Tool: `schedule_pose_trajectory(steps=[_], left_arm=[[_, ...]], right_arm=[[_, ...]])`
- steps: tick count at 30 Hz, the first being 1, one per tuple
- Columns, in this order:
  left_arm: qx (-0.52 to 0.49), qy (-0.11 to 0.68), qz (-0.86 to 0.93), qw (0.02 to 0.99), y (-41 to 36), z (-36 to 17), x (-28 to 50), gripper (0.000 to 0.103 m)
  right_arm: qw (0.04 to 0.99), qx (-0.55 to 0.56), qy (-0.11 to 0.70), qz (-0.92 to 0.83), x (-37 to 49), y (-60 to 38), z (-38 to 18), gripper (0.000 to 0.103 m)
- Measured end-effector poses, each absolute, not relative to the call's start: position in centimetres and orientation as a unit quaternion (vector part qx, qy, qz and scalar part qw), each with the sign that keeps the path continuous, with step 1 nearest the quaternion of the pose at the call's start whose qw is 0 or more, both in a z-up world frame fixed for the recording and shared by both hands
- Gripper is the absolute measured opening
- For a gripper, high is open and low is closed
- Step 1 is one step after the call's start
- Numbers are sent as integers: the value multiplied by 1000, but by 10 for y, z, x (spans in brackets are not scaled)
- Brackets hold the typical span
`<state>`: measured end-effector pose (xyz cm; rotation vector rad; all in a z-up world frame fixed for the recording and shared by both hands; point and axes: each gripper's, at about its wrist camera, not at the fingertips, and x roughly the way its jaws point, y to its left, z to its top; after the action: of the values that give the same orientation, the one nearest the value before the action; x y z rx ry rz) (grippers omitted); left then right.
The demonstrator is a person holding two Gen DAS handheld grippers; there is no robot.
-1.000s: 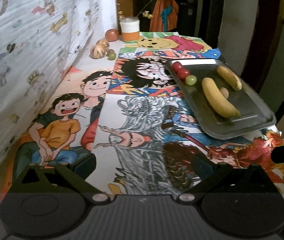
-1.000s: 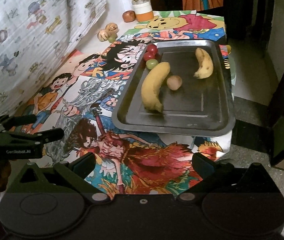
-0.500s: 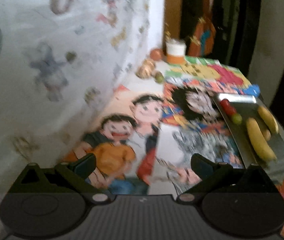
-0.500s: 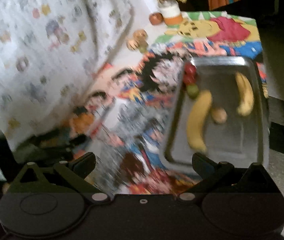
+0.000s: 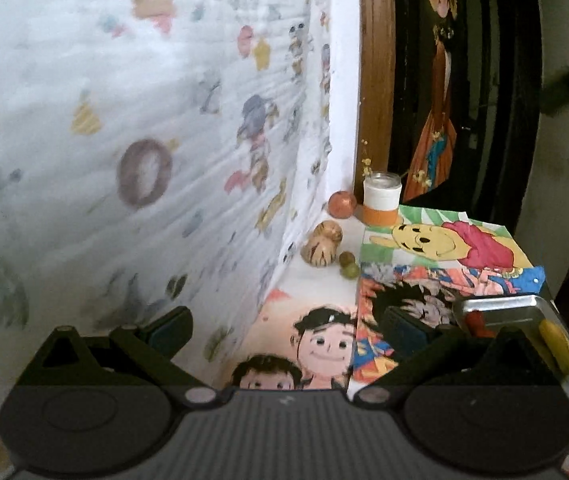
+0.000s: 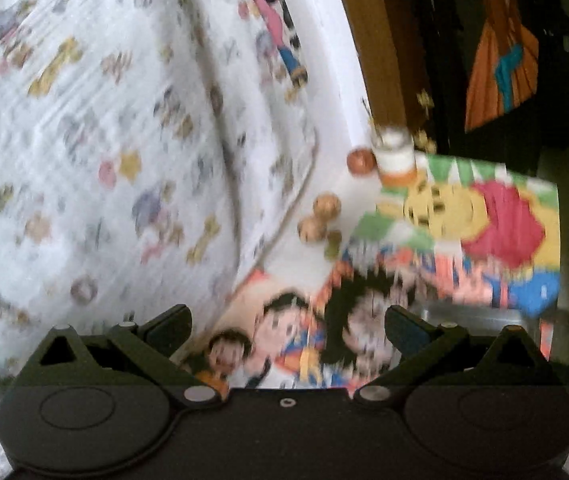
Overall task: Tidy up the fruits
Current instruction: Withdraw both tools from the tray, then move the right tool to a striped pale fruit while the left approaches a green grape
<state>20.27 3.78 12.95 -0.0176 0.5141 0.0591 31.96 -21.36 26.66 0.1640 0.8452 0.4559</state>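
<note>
Both grippers have their jaws spread apart and hold nothing: the left gripper (image 5: 286,326) and the right gripper (image 6: 286,324) hang above the cartoon-print table cover (image 5: 456,264). Loose fruit lies at the far left by the printed curtain (image 5: 124,140): a reddish round fruit (image 5: 341,205) touching a white-and-orange jar (image 5: 381,204), two striped brown fruits (image 5: 321,243), and two small green fruits (image 5: 348,266) just beside them. At near right, the metal tray (image 5: 500,306) holds a banana (image 5: 556,344). The right wrist view is blurred.

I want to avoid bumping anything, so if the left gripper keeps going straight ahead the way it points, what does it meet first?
Probably the illustrated table cover between the open left gripper fingers. Farther along lie the striped fruit and green grapes; depth is uncertain.
</note>
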Motion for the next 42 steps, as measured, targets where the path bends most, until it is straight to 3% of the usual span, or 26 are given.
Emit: schedule_pose_trajectory(steps=[6, 15, 29, 42], left_arm=[[-8, 260, 21, 965, 26, 119, 237, 103], [23, 266, 17, 964, 3, 88, 288, 103], [41, 276, -1, 960, -19, 49, 362, 103], [62, 271, 9, 961, -24, 28, 411, 103]], right_arm=[[896, 51, 379, 223, 380, -202, 270, 102], [892, 16, 370, 258, 450, -186, 214, 102], [878, 52, 387, 276, 521, -188, 119, 102], [861, 118, 420, 261, 590, -190, 67, 98]])
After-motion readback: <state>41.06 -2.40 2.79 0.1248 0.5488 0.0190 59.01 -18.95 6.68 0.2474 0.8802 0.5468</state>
